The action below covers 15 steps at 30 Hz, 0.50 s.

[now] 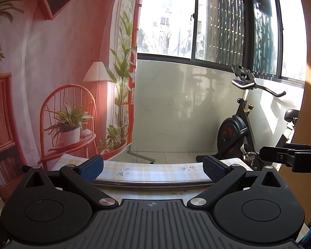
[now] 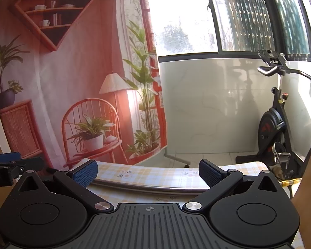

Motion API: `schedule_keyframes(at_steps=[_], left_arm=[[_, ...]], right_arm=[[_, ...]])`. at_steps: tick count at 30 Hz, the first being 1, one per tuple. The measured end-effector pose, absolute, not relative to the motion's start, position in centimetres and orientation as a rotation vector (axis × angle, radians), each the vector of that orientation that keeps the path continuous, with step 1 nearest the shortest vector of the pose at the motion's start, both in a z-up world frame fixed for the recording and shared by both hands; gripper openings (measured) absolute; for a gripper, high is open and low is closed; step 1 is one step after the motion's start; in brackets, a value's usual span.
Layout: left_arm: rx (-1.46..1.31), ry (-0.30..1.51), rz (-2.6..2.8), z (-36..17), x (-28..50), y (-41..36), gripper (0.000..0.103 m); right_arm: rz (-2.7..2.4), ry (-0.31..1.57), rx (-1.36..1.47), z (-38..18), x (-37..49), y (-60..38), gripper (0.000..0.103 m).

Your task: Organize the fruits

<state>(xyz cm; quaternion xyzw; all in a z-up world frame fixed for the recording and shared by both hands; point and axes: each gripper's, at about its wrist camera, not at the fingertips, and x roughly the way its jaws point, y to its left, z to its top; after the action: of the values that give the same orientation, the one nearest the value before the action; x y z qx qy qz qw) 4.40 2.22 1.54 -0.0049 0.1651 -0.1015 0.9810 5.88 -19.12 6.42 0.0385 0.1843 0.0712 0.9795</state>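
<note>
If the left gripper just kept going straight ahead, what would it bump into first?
Probably nothing on the table: the open left gripper points over the metal rim and checked tablecloth, toward the white tiled wall. Depth is unclear.

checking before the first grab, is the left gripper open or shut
Open: the left gripper has its blue pads spread wide, nothing between them.

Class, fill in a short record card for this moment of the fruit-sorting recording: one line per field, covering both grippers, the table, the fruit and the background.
Left gripper: left gripper open, nothing between its blue pads, held level above the table
Right gripper: right gripper open, also holding nothing
Table: checked floral tablecloth with a curved metal rim lying across it
Fruit: none visible in either view
Backdrop: printed room-scene cloth hanging behind the table
Other: exercise bike by the window
</note>
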Motion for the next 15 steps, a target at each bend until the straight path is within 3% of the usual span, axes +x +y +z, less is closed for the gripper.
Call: schedule_keyframes(at_steps=[15], left_arm=[[-0.022,0.334,-0.208,1.45,4.54,2.43,0.103]], right_arm=[[0.133,0.377,0.075,6.28,6.01,-18.83,0.103]])
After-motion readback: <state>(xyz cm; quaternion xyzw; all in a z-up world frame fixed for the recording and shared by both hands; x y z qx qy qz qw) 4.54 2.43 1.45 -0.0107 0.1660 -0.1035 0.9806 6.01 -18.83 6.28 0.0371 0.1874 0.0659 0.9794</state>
